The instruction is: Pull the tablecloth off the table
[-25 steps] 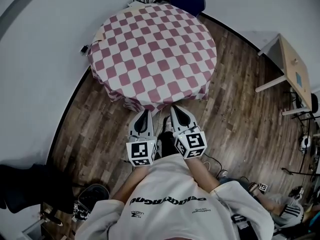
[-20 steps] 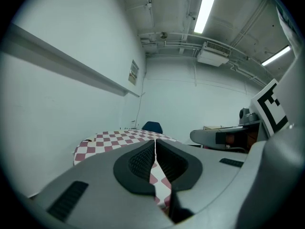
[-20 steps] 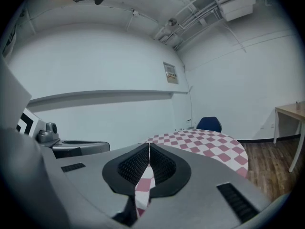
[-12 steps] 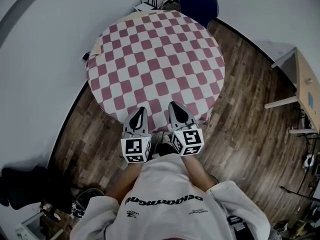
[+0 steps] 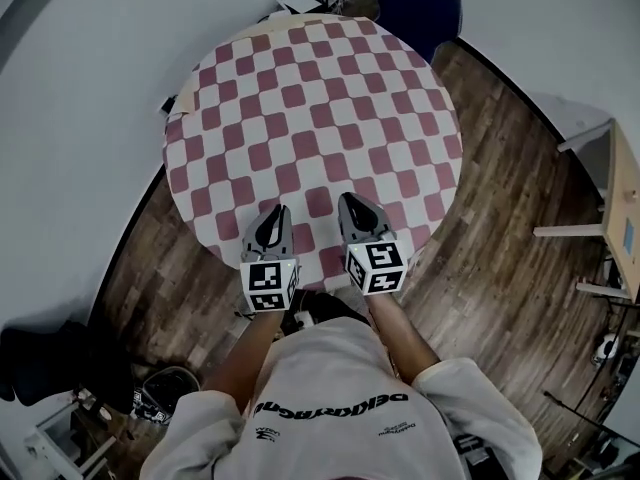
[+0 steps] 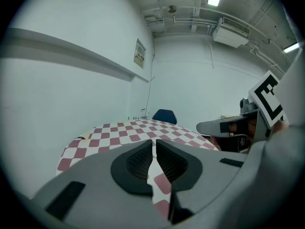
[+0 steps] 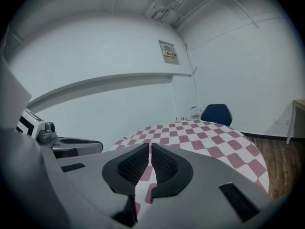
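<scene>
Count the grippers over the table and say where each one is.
2. The left gripper is above the near edge of the tablecloth, left of the middle. The right gripper is beside it on the right, also above that edge. Both are shut. None appears hidden.

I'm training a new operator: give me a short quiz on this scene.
1. True or false: the tablecloth lies bunched on the floor.
2. The left gripper and right gripper are: A wide open; B shut, empty; C clamped on a cup.
3. What stands beyond the tablecloth's far edge?
Key: 1 false; 2 B; 3 a blue chair.
</scene>
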`<action>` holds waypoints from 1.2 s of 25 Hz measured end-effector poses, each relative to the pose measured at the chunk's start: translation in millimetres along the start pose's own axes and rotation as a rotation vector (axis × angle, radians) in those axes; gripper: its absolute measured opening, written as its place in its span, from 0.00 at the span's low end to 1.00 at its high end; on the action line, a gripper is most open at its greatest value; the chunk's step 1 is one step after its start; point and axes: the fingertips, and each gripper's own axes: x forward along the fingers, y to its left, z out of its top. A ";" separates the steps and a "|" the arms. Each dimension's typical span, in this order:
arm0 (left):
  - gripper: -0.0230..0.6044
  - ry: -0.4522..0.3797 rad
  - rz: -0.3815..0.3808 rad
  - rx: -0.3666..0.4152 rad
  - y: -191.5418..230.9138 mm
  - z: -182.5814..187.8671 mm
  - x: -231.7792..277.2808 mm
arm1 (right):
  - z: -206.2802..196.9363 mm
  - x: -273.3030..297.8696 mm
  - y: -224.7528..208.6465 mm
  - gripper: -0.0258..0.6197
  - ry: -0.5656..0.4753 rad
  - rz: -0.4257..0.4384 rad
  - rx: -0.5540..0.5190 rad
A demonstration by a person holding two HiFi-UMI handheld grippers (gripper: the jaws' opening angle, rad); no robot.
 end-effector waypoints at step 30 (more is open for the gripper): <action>0.46 0.301 0.168 -0.148 105.6 -98.5 216.4 | -72.4 229.6 -154.0 0.49 0.357 -0.025 -0.006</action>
